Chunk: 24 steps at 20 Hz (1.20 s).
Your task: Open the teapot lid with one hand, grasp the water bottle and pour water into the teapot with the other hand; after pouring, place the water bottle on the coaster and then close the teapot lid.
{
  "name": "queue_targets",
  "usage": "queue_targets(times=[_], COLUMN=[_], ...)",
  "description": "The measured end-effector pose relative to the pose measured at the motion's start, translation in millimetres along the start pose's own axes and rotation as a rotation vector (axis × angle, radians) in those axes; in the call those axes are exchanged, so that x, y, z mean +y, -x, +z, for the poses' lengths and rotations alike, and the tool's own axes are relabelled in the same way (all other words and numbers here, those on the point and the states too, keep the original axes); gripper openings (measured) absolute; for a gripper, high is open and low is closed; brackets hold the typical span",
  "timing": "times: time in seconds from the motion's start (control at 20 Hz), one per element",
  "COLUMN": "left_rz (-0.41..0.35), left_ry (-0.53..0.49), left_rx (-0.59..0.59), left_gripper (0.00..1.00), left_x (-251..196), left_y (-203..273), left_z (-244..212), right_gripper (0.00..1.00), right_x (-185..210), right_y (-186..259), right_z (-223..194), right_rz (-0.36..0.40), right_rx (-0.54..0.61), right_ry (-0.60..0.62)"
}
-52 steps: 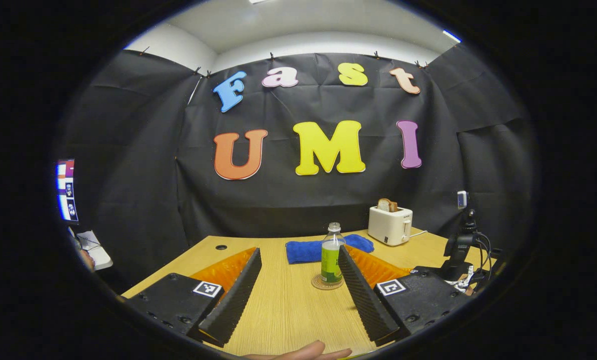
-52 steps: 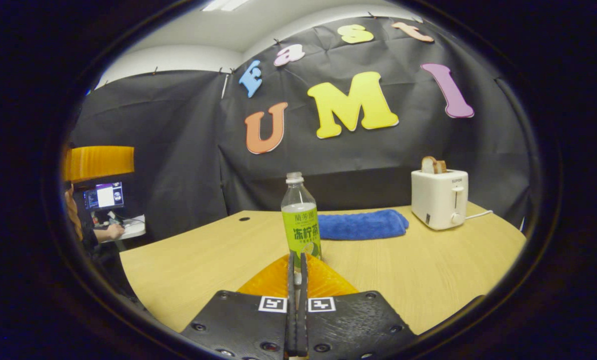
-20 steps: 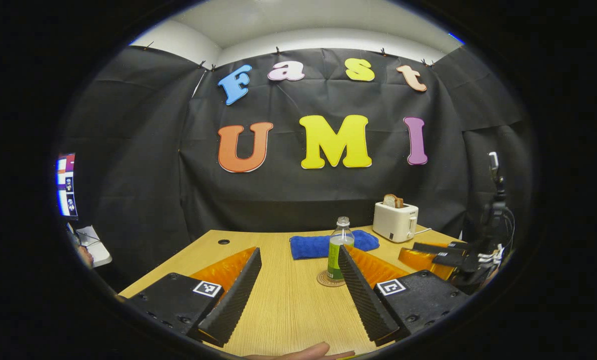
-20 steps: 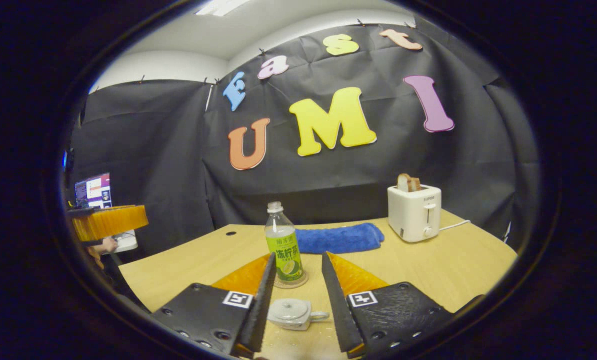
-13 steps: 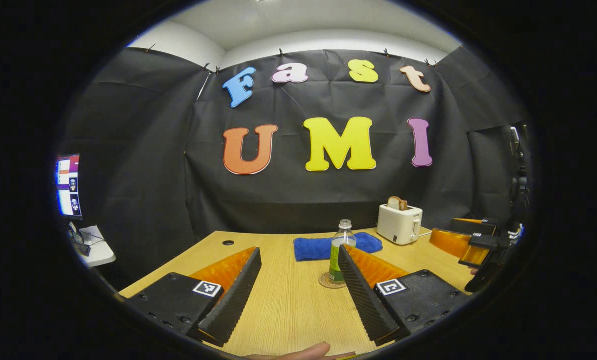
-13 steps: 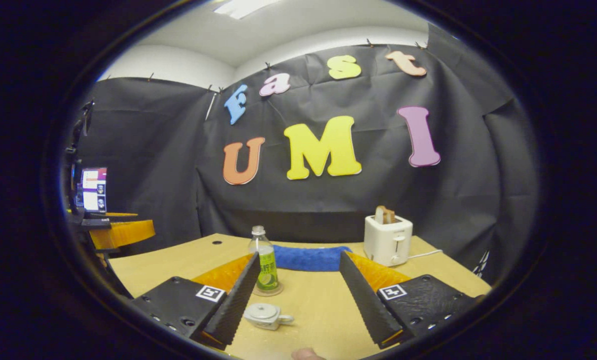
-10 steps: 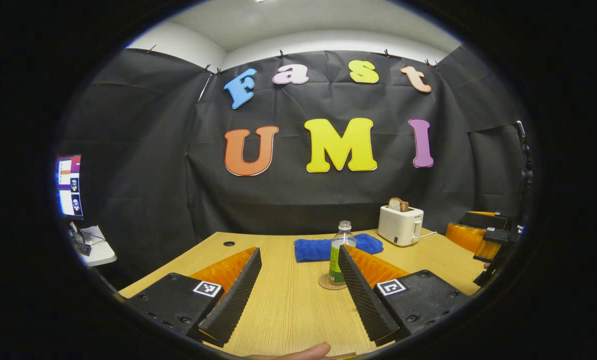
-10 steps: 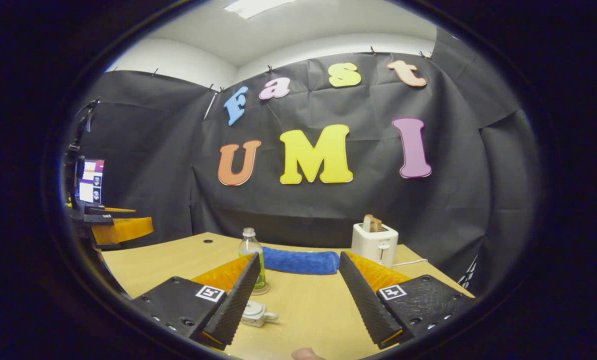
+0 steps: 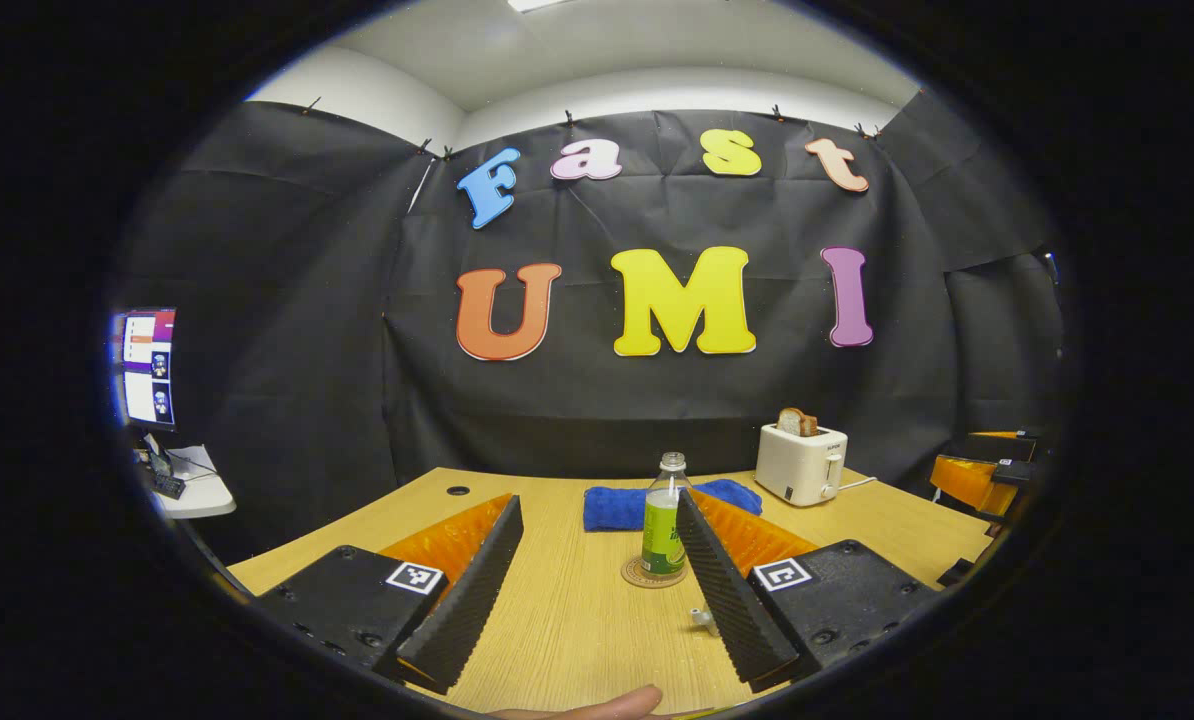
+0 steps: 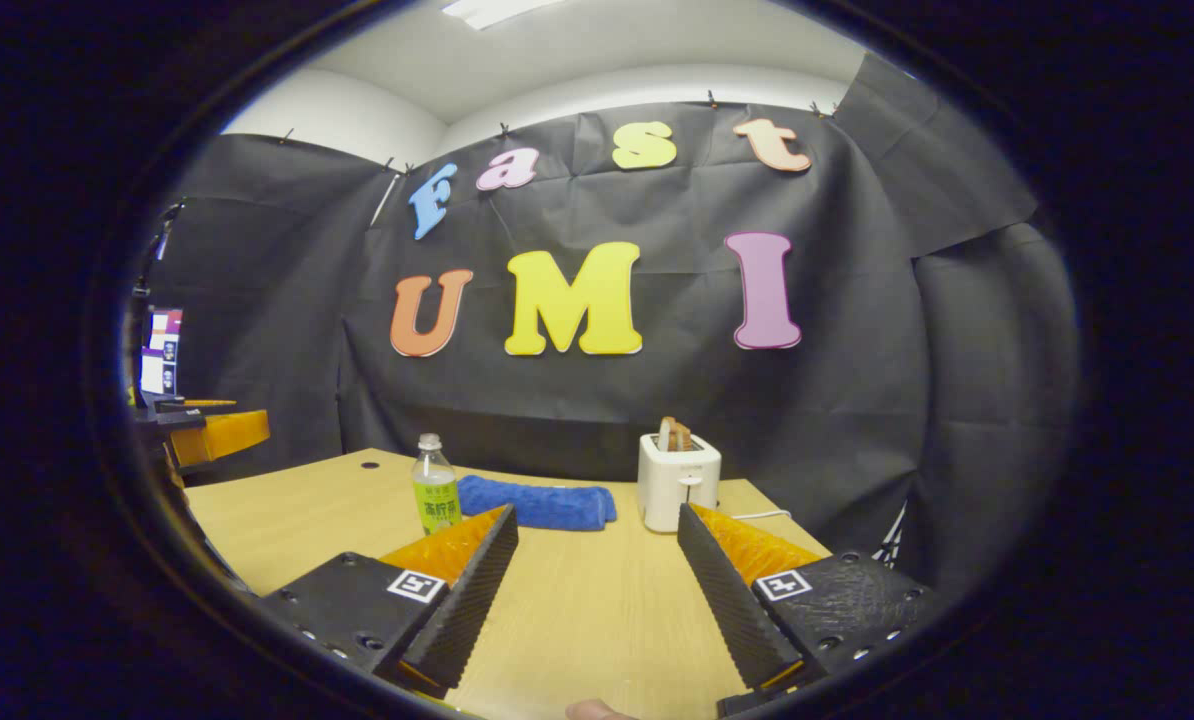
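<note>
A clear water bottle (image 9: 664, 520) with a green label stands upright on a round coaster (image 9: 647, 576) mid-table. My left gripper (image 9: 597, 503) is open, level with the table; the bottle shows just left of its right finger. A small pale bit of the teapot (image 9: 700, 617) peeks out beside that finger; the rest, lid included, is hidden. My right gripper (image 10: 597, 512) is open with nothing between its fingers, and the bottle (image 10: 436, 497) stands farther off to its left. The right gripper (image 9: 987, 470) also shows at the far right of the left gripper view.
A white toaster (image 9: 802, 462) holding bread stands at the back right, with a folded blue towel (image 9: 617, 505) to its left behind the bottle. The wooden table (image 10: 597, 610) reaches to the black wall. A lit monitor (image 9: 147, 365) sits off to the left.
The right gripper, shut 2.6 s ago, has opened, drawn back and swung right; the teapot has slid out of its view. The left gripper has barely moved.
</note>
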State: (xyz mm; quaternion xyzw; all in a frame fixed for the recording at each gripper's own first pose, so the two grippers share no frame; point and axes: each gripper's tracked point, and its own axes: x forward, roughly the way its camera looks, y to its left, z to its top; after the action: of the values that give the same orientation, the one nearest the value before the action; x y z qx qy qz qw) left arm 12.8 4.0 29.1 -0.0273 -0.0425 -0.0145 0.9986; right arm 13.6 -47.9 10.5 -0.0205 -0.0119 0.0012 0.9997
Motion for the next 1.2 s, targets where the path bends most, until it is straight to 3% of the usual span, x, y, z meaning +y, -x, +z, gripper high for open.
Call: queue_targets(times=[0.4,0.55,0.9,1.2], left_rz=[0.015,0.015,0.074,0.062], left_ry=[-0.013,-0.002,-0.004,-0.013], left_rx=[0.001,-0.017,-0.065,-0.053], left_gripper=[0.97,0.96,0.96,0.96], left_x=[-3.2,-5.0,6.8,2.6], left_y=[0.7,2.6,5.8,1.9], left_z=[-3.8,1.0,12.2,6.0], right_gripper=[0.96,0.95,0.95,0.95], right_x=[9.5,2.4,1.8,3.7], right_y=[3.6,4.3,4.6,2.2], right_z=[0.5,3.0,1.3,-1.9], right_rz=[0.018,-0.011,-0.004,-0.002], right_rx=[-0.003,-0.010,-0.002,0.015], right_ry=[0.045,0.053,0.038,0.021])
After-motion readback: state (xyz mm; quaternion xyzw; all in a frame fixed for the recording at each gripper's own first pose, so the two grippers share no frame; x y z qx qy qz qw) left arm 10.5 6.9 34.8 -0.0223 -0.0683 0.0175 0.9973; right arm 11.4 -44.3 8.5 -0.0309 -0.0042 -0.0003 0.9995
